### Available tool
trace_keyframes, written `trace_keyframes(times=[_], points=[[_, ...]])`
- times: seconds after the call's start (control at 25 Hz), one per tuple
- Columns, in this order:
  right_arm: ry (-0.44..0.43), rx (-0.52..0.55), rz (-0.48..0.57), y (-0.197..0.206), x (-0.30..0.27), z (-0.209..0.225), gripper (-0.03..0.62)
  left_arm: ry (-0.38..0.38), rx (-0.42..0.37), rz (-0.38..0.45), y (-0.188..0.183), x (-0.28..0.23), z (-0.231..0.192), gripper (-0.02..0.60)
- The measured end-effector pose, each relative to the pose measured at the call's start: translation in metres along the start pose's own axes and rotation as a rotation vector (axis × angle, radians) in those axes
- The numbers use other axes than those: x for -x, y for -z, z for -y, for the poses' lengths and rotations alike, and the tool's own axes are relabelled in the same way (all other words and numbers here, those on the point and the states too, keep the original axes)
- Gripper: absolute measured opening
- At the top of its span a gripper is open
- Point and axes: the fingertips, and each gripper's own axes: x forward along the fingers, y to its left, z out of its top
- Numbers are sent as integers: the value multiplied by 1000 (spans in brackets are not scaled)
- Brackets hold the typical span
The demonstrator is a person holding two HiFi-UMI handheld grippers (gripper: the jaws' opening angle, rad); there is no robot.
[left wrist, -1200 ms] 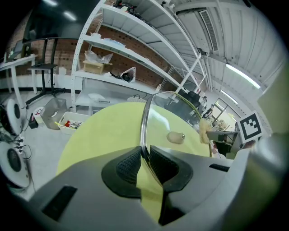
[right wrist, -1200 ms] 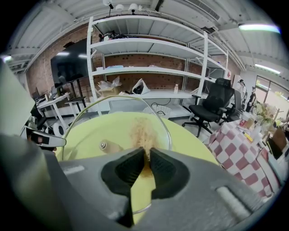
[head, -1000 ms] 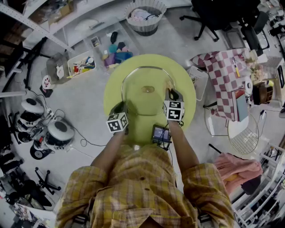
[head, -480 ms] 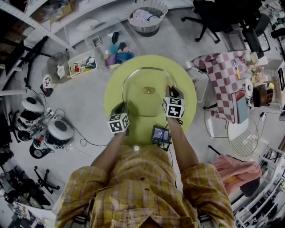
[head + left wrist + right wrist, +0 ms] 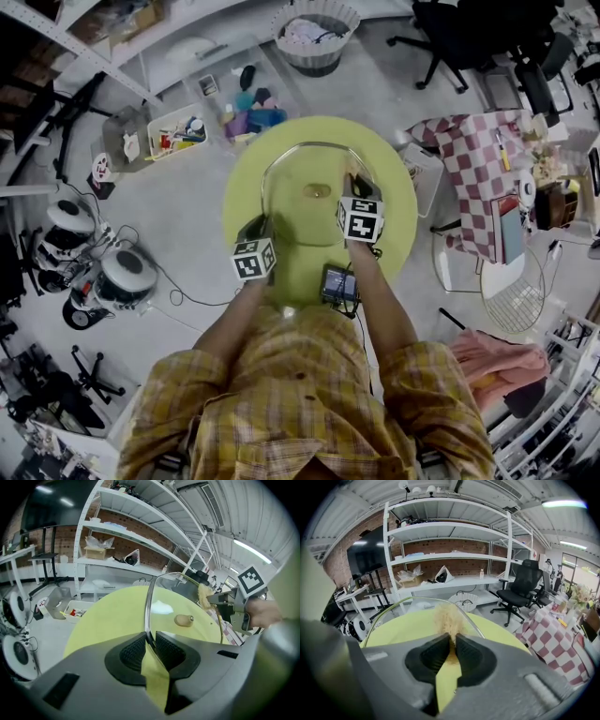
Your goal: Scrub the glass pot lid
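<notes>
**Left gripper** [image 5: 149, 644], at the left edge of the glass pot lid [image 5: 300, 164]: jaws closed on the lid's metal rim, which runs up between the ribbed pads. Its marker cube [image 5: 253, 260] bears a black-and-white square pattern; no lettering on it can be read.

**Lid:** stands tilted over the middle of the round yellow-green tabletop [image 5: 394, 225], with its pale knob [image 5: 318, 191] near its centre. The grippers and the person's arms cover its lower edge, so it cannot be told whether that edge touches the tabletop.

**Small screen** [image 5: 338, 281]: just below the lid in the head view, at the tabletop's near edge. Its display is too small to read.

**Right gripper** [image 5: 451, 644], at the lid's right side: jaws pinched almost together on a beige fibrous scrubber [image 5: 448, 616], whose tuft lies against the glass just inside the rim. The lid's far rim shows only faintly against the tabletop.
</notes>
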Motion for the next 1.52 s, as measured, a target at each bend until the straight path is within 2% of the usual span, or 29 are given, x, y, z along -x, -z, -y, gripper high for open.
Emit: trace_keyframes(times=[0.48,0.88,1.2,1.52], points=[[-18,3,2,-13,-13,-21,37,0,-22,-3,0,0,2,58],[-53,25,7,-16,-20,-45,37,-2,-4,4,1,0,2,58],[-51,13,-1,-19,-25,-51,37,-17,80,-21,-2,0,0,58],[-53,16,6,-18,-24,-50,37,-89,166,-45,-8,2,-2,54]])
